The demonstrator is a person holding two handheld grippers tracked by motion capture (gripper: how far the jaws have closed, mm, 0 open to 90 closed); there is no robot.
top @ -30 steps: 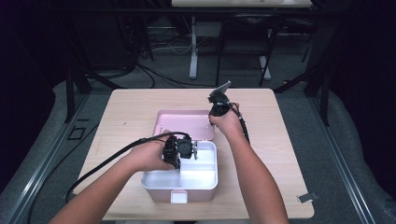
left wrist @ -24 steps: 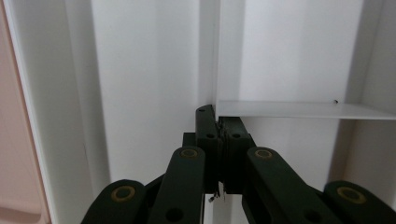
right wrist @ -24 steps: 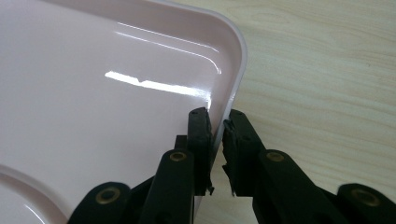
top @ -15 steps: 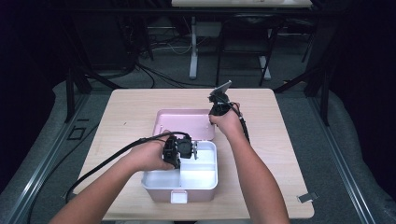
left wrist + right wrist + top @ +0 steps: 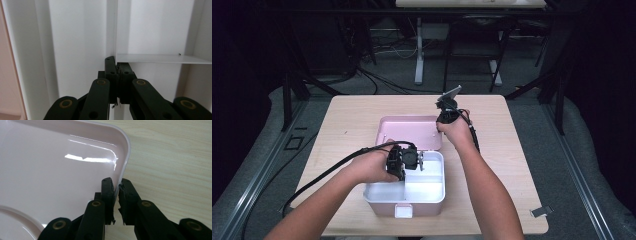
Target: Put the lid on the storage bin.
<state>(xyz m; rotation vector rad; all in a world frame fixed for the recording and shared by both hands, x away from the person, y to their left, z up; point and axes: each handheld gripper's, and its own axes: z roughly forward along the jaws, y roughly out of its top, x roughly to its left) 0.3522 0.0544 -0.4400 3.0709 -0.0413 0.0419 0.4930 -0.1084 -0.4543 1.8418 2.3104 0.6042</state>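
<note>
A pink box (image 5: 379, 204) stands open near the table's front, its pink lid (image 5: 407, 131) lying flat behind it. A white inner tray (image 5: 427, 187) with dividers sits in the box. My left gripper (image 5: 418, 160) reaches into the tray's back part. In the left gripper view its jaws (image 5: 117, 65) are closed together on the thin white divider wall (image 5: 112, 30). My right gripper (image 5: 441, 128) points down at the lid's right back corner. In the right gripper view its jaws (image 5: 116, 185) pinch the lid's raised rim (image 5: 126, 152), one pad inside and one outside.
The box sits on a light wooden table (image 5: 352, 115). A small metal clip (image 5: 539, 211) lies at the table's front right edge. The left gripper's cable (image 5: 337, 167) trails off to the left. A white latch (image 5: 404, 211) is on the box front.
</note>
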